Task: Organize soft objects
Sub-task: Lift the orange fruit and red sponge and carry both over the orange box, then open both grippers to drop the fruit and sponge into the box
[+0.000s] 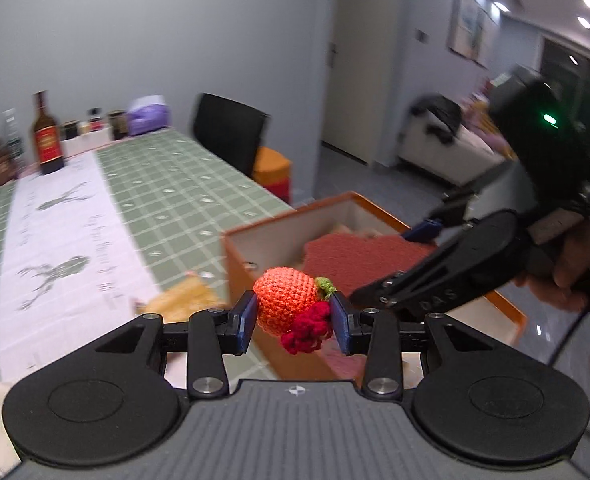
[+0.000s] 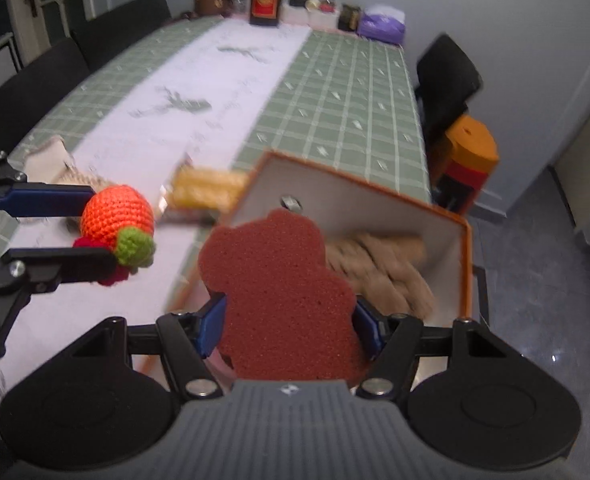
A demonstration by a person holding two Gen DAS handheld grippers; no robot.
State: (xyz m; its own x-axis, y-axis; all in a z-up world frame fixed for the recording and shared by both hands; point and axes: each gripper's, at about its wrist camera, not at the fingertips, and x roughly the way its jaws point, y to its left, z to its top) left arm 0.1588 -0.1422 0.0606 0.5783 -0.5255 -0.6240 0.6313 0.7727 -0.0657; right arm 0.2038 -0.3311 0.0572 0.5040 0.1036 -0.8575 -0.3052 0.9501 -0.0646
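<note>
Crocheted strawberry [image 1: 285,304], clenched in the left gripper [image 1: 291,320], hangs low-centre, just short of the orange box [image 1: 239,264]; the right gripper [image 2: 289,326] (nearer) grips the red sponge [image 2: 283,300] over its opening.

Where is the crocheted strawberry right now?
The crocheted strawberry is clamped in the left tongs, left of the orange box, beside the red sponge.

Open top of orange box [image 2: 465,264] partly filled by beige plush [image 2: 383,268]; yellow sponge [image 2: 207,190] just beside box wall; green tablecloth [image 2: 347,92] bare beyond.
</note>
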